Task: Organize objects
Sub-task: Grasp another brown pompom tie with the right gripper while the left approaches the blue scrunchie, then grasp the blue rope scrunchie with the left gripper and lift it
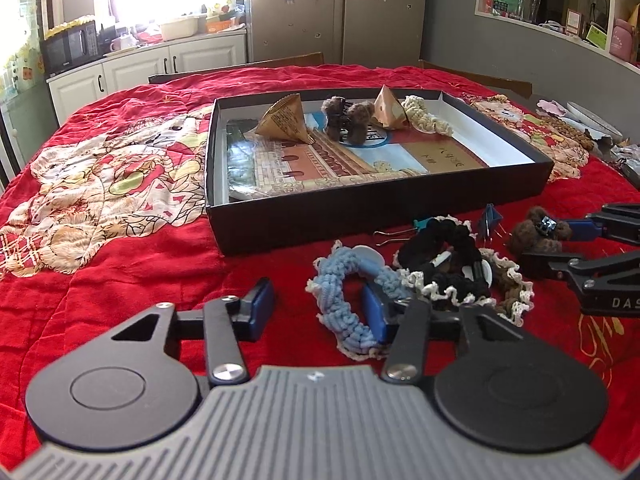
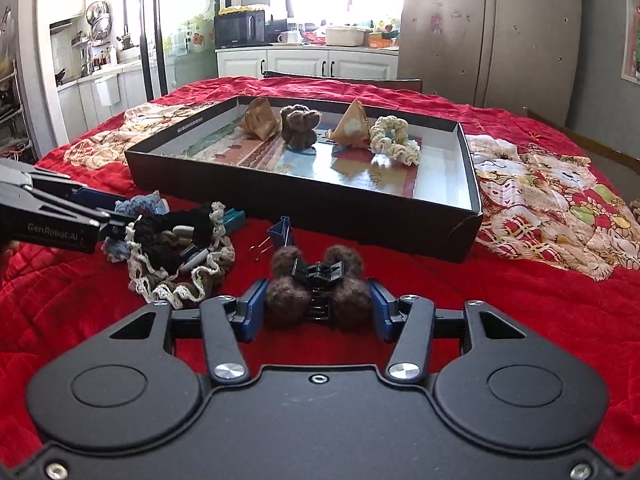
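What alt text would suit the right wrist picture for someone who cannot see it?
Black tongs with blue pads bracket a fuzzy brown hair claw clip on a red quilt. Behind lies a shallow black cardboard box holding another such clip, paper pyramids and a cream scrunchie.
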Motion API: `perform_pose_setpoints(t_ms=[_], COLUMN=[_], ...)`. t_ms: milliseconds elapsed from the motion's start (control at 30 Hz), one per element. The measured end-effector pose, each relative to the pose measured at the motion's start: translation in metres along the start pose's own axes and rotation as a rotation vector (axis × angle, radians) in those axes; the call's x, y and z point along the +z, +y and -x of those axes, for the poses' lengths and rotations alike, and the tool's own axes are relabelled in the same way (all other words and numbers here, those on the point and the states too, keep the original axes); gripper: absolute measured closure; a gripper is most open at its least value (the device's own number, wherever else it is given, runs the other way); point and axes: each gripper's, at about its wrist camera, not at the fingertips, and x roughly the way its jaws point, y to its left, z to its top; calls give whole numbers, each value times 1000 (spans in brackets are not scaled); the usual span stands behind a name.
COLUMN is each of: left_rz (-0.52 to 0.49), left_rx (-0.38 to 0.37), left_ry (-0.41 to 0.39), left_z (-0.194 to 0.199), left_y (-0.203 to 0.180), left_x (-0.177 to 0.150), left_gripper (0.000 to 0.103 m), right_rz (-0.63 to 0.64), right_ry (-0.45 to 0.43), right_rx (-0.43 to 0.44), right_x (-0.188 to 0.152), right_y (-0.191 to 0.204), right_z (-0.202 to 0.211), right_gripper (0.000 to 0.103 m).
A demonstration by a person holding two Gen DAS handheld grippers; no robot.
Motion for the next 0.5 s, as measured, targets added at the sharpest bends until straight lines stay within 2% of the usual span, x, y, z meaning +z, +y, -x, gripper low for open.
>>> perform_pose_setpoints(t_ms=[267,500], left_rz=[-5,-9], left_rx=[-12,-9], left_ry=[4,6], left_z=[-1,-1], left_y=[-4,-7], left_x=[3,3], left_gripper=[73,80], right_rz=[12,16], right_ry=[-2,-2], right_rx=[-1,-1], right_x=[0,0], right_y=[2,3], right_z=[-1,-1], right_gripper=[60,62])
